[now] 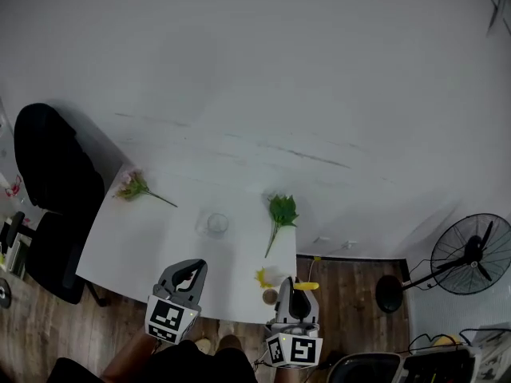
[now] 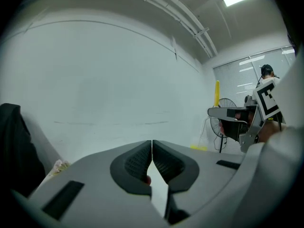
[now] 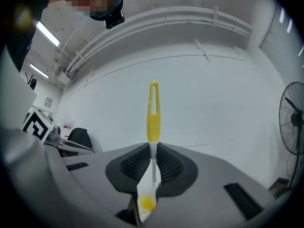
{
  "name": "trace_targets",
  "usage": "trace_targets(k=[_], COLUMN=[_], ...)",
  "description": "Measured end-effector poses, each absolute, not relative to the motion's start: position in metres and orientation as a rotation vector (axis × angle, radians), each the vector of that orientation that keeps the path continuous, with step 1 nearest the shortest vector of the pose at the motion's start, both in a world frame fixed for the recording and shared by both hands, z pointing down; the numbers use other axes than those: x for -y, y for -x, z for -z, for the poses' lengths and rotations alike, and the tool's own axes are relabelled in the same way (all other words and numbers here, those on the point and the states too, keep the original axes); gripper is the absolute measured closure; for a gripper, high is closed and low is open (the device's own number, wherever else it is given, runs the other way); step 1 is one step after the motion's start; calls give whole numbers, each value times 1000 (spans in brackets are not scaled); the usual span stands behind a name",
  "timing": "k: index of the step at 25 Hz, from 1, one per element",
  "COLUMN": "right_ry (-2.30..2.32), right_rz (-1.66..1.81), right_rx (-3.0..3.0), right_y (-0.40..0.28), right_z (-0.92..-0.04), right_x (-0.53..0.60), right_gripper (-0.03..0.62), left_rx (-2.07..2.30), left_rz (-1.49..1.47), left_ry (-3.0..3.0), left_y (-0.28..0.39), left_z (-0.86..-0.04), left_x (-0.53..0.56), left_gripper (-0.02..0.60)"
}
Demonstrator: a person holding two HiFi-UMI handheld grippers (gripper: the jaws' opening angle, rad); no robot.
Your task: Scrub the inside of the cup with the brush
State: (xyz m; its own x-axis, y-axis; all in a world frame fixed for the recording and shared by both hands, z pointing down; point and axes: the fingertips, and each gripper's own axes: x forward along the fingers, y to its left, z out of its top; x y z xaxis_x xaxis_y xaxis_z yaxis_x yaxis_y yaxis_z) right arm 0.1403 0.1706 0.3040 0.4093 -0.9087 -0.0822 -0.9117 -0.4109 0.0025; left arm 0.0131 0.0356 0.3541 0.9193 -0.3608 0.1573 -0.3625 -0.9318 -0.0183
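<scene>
While both grippers hang at the near edge of the table [image 1: 136,246], scrubbing has not begun; step in hand judged as approach. Right gripper [image 3: 152,164] clenched on the brush [image 3: 153,113] by its thin stem, yellow handle projecting forward, bristles not made out. Left gripper [image 2: 152,161] closed on nothing. Cup [image 1: 217,223]: clear, upright, mid-table, well apart from both. Next move probably needs left jaws parted to steady it
</scene>
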Motion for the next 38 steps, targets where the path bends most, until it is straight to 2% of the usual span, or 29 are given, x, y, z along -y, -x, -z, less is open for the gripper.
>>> trace_targets(k=[19, 38], right_ry=[2237, 2052], right_rz=[29, 305], right_rx=[-2106, -2306], right_y=[-217, -211], right_z=[-326, -411], right_x=[36, 144], right_gripper=[540, 540], left_rx=[980, 1029], left_rz=[-375, -535], left_ry=[-2837, -2644], left_y=[-65, -82], left_z=[-401, -496], left_x=[101, 159], left_gripper=[554, 554])
